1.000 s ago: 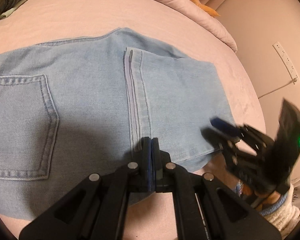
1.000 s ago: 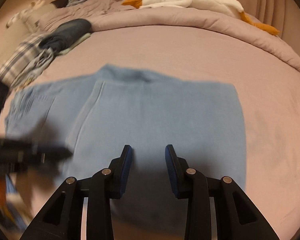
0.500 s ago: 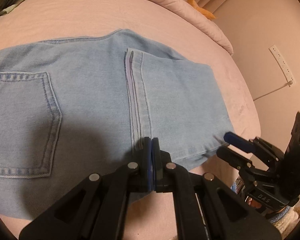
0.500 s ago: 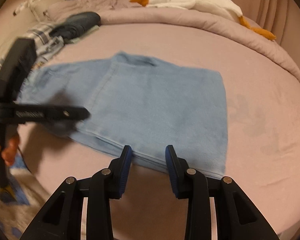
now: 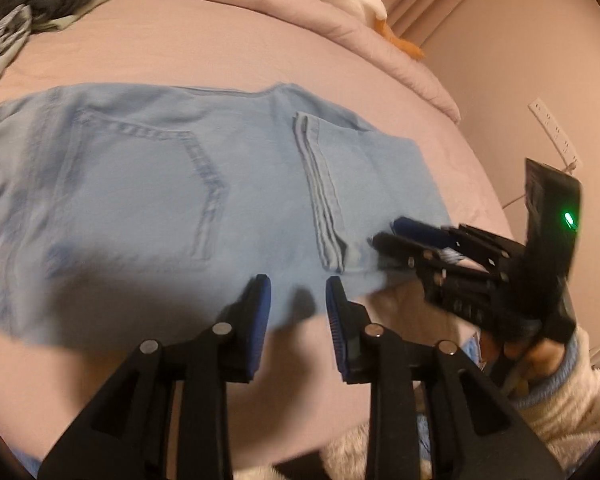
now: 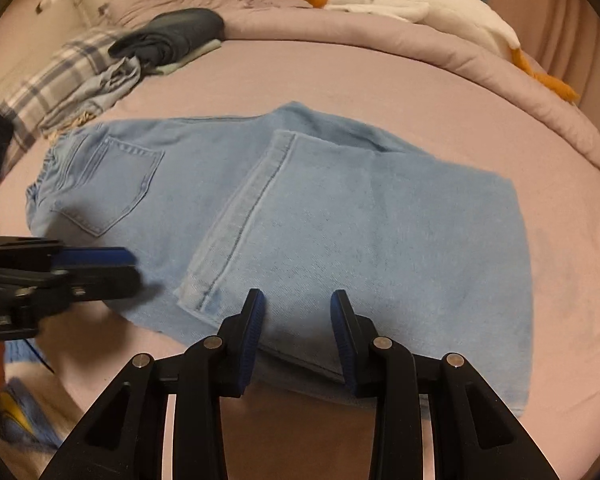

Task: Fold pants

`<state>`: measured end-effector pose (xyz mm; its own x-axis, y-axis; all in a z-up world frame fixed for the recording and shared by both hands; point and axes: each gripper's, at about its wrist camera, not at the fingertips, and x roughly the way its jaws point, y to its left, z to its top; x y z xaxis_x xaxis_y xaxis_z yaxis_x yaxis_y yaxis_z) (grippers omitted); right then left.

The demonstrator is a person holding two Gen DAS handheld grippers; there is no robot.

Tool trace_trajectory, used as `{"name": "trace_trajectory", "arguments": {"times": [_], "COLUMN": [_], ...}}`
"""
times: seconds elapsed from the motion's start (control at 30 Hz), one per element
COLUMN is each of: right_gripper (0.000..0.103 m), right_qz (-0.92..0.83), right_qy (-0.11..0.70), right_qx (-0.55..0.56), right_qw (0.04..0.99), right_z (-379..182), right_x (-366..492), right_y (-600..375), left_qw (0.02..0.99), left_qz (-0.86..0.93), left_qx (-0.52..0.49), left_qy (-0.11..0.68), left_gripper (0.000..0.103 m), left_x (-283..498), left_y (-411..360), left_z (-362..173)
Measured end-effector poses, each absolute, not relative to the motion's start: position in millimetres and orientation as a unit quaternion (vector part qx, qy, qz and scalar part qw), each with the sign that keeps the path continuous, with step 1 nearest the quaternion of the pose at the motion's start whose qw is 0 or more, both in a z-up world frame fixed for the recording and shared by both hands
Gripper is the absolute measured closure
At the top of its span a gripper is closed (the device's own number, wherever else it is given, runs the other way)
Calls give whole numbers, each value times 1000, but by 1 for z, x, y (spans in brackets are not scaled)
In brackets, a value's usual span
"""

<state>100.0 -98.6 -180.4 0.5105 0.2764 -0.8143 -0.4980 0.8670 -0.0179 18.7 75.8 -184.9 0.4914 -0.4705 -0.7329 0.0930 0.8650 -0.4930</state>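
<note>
A white plush goose (image 6: 424,10) with orange feet is lying along the rolled duvet (image 6: 400,52) at the bed's (image 6: 340,76) far edge. Dark folded clothes (image 6: 172,34) and a plaid cloth (image 6: 48,84) are sitting at the far left corner.

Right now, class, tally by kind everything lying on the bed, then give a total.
Light blue jeans: 1
Goose plush toy: 1
Folded dark garment: 1
Plaid cloth: 1
Rumpled pale blue garment: 1
Total: 5
</note>
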Motion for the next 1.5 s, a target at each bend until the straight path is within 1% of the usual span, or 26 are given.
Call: {"name": "trace_trajectory", "arguments": {"times": [0.07, 0.13, 0.2, 0.3, 0.37, 0.47, 0.53, 0.6, 0.8, 0.87, 0.93, 1.2, 1.4, 1.5], "right_gripper": [68, 68, 68, 68, 68, 68, 68, 68, 68, 68, 68, 68, 68, 66], "right_qz": [232, 236, 242, 247, 253, 258, 257, 256, 248, 247, 244, 242, 238, 236], "right_qy": [444, 431, 416, 419, 420, 422, 424, 427, 439, 441, 442, 443, 445, 444], "right_qx": [-120, -118, -113, -109, -106, -105, -104, -104, -103, -102, -103, -114, -122, -124], "right_qw": [857, 863, 869, 867, 865, 863, 862, 861, 857, 857, 857, 855, 855, 855], "right_z": [-174, -166, -160, -161, -164, -169, -172, -174, -178, -178, -178, -179, -180, -180], "right_x": [104, 105, 110, 117, 116, 114, 114, 113, 116, 117, 118, 120, 120, 120], "right_y": [-96, -94, -90, -78, -69, -58, -53, -50, -51, -52, -52, -49, -46, -44], "left_qw": [841, 840, 838, 836, 822, 798, 794, 795, 794, 789, 783, 797, 795, 792], "left_qz": [-164, -153, -131, -57, -15, -3, 14, 31, 54, 67, 77, 81, 46, 19], "left_qx": [-215, -238, -262, -301, -346, -423, -447, -455, -476, -491, -504, -494, -499, -497], "left_qy": [469, 463, 461, 455, 452, 430, 412, 400, 374, 364, 356, 338, 342, 353], "left_gripper": [64, 58, 58, 59, 59, 58, 58, 58, 51, 54, 54, 55, 54, 56], "left_x": [4, -11, -20, -34, -40, -44, -43, -42, -32, -30, -28, -32, -13, -6], "left_y": [87, 101, 114, 138, 158, 180, 187, 191, 199, 202, 203, 209, 221, 225], "left_z": [-180, -179, -181, -191, -203, -216, -217, -217, -219, -220, -221, -218, -223, -223]}}
